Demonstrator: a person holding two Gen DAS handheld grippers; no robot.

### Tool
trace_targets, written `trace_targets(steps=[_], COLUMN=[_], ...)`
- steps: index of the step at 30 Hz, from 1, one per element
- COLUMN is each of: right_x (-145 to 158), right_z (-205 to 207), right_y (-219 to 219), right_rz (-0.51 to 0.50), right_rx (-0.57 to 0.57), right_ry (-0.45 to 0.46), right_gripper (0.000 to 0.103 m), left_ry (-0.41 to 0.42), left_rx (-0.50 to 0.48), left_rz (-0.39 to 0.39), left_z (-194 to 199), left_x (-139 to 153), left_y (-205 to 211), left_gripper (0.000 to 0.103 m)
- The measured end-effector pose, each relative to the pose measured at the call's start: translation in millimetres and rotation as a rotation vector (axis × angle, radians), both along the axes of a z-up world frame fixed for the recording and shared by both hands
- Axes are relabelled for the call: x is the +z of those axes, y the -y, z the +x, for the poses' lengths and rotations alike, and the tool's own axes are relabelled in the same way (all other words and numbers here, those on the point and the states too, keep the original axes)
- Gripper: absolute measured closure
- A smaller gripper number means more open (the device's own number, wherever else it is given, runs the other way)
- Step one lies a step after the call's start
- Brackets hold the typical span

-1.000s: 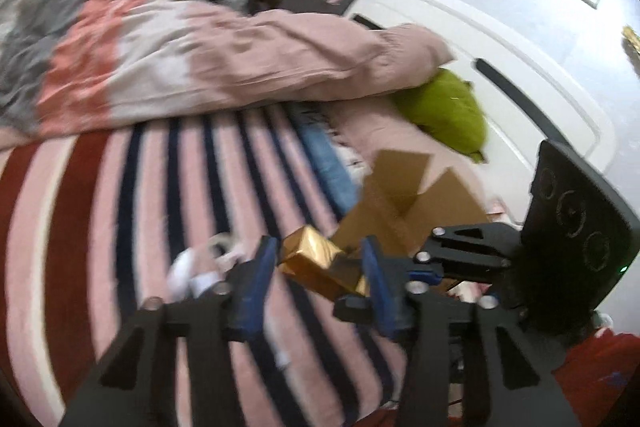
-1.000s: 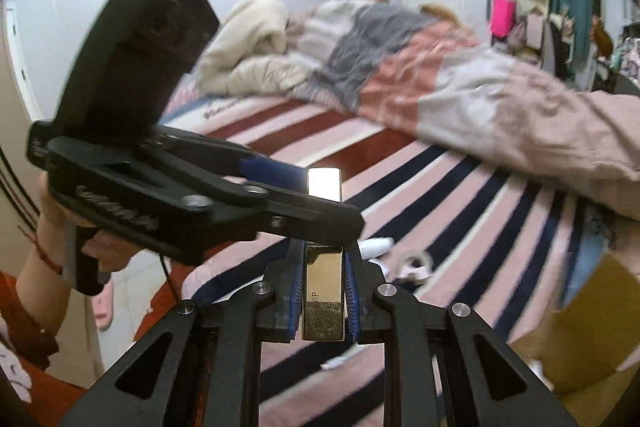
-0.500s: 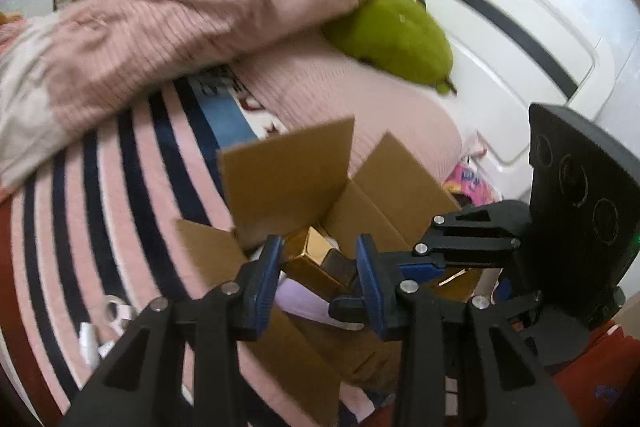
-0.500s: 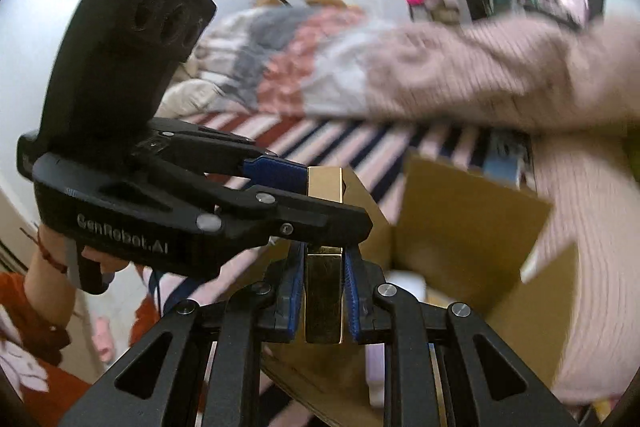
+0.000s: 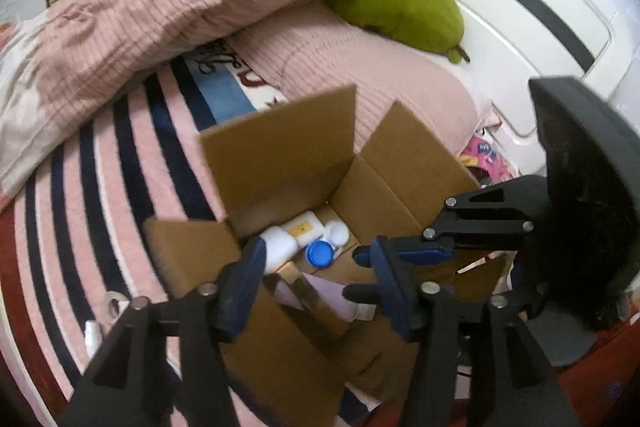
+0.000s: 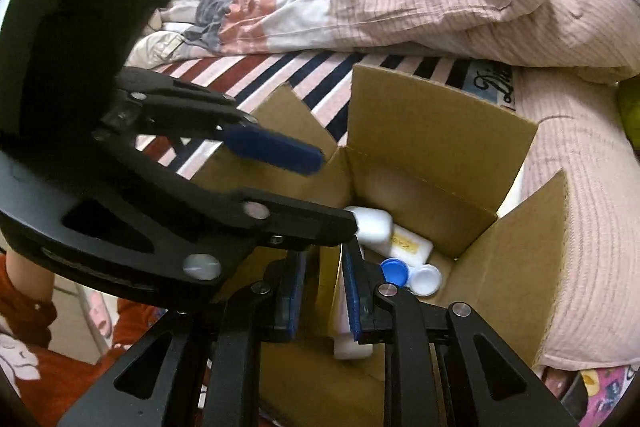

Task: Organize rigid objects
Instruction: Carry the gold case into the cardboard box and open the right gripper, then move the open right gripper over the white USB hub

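Observation:
An open cardboard box stands on the striped bed, also in the right wrist view. Inside lie white bottles, a blue cap, a lilac item and the gold box. In the right wrist view the gold box shows between my right gripper's pads, apparently loose. My left gripper is open and empty over the box. My right gripper is slightly open just above the box's inside.
A pink quilt and a green plush lie beyond the box, by the white headboard. Small white items lie on the striped sheet left of the box.
Both grippers held the gold box and carried it over the cardboard box. Now the left jaws have opened wide, the right jaws have parted, and the gold box lies lower inside.

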State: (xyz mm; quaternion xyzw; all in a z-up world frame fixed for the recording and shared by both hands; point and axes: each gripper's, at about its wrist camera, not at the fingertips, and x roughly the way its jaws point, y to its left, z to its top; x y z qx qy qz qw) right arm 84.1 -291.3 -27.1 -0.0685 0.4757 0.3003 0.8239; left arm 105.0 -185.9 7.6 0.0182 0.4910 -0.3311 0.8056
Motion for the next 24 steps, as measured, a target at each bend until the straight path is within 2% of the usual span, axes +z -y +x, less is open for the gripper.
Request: trace_targets(steps=[3, 4, 6, 9, 12, 18, 19, 21, 24], right_x=[5, 9, 14, 26, 30, 16, 9, -8, -41], right_z=[-1, -3, -5, -13, -19, -28, -30, -31, -24], right_y=[-4, -7, -15, -42, -75, -158, -172, -191, -211], right_rz=[0.003, 0.009, 0.027, 0.070, 0.110, 0.130, 0.130, 0.118, 0.053], right_rx=[-0.002, 0.003, 0.019, 0.090, 0.169, 0.315, 0.332, 0.336, 0.305], right_ry=[0.009, 0.024, 0.048, 0.097, 0.106, 0.089, 0.073, 0.045, 0.016], right_gripper=[0.085, 0.080, 0.077, 0.076, 0.069, 0.060, 0.056, 0.049, 0.047], left_ry=[0.057, 0.074, 0.121, 0.166, 0.194, 0.196, 0.191, 0.172, 0.148], left_rx=[0.056, 0.074, 0.144, 0.242, 0.342, 0.491, 0.501, 0.526, 0.552], left_rz=[0.002, 0.006, 0.025, 0.046, 0.060, 0.097, 0.097, 0.084, 0.063], left_z=[-8, -11, -21, -34, -49, -70, -72, -77, -80], left_x=[14, 17, 26, 32, 33, 5, -2, -17, -39], left_y=[-25, -32, -60, -100, -145, -217, -223, -241, -261], left_gripper=[0.042, 0.039, 0.038, 0.037, 0.034, 0.034, 0.034, 0.034, 0.034])
